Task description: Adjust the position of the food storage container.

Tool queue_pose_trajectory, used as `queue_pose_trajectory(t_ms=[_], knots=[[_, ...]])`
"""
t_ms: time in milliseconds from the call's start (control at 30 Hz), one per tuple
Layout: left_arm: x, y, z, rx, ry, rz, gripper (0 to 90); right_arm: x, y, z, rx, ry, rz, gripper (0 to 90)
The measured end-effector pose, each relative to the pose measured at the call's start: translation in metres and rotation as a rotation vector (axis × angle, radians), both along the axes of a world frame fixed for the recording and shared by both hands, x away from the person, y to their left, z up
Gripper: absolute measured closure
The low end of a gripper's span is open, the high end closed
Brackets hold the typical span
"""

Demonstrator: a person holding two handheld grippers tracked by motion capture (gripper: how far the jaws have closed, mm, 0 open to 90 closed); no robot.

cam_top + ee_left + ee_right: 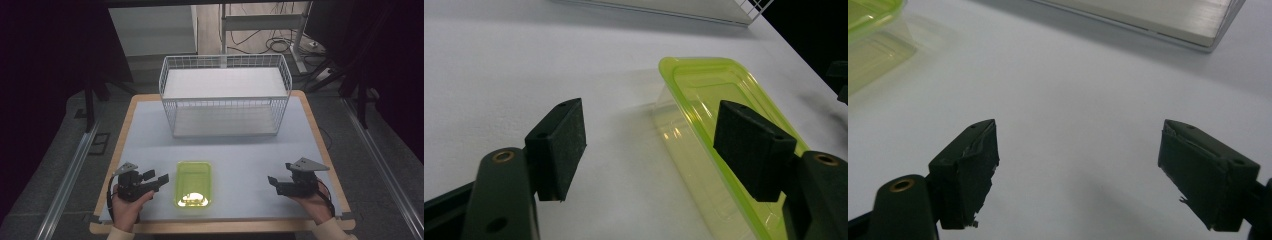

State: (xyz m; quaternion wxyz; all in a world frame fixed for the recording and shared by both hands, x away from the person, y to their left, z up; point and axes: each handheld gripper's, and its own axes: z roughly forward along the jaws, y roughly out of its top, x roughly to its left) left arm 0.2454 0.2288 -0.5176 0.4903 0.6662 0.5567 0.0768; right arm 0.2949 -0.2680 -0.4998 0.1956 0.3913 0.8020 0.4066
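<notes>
The green container (195, 183) is seen lying flat near the front edge of the table (240, 150), at about 6 o'clock from the wire basket (225, 95), which is placed toward the far edge. At the container's 9 o'clock, just beside it, the left gripper (157, 181) is held with its jaws spread and nothing between them. At its 3 o'clock, well apart, the right gripper (274, 182) is held likewise open and empty, pointed toward the container over bare table.
</notes>
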Motion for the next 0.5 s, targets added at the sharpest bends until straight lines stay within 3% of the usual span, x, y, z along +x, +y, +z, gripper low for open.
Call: queue_pose_trajectory(t_ms=[267,333,467,500], knots=[[-0.002,-0.001,0.003,0.007,0.0,-0.005,31.5,-0.003,0.0,0.004,0.012,-0.017,0.015,19.9],[-0.004,0.0,0.005,0.015,0.002,-0.01,40.1,-0.004,0.001,0.004,0.016,-0.015,0.022,20.1],[-0.009,0.005,0.012,0.024,-0.003,-0.028,67.7,-0.004,0.002,0.004,0.011,-0.022,0.033,20.0],[-0.011,0.006,0.014,0.025,0.002,-0.043,67.7,-0.005,0.002,0.004,0.007,-0.026,0.036,20.0]])
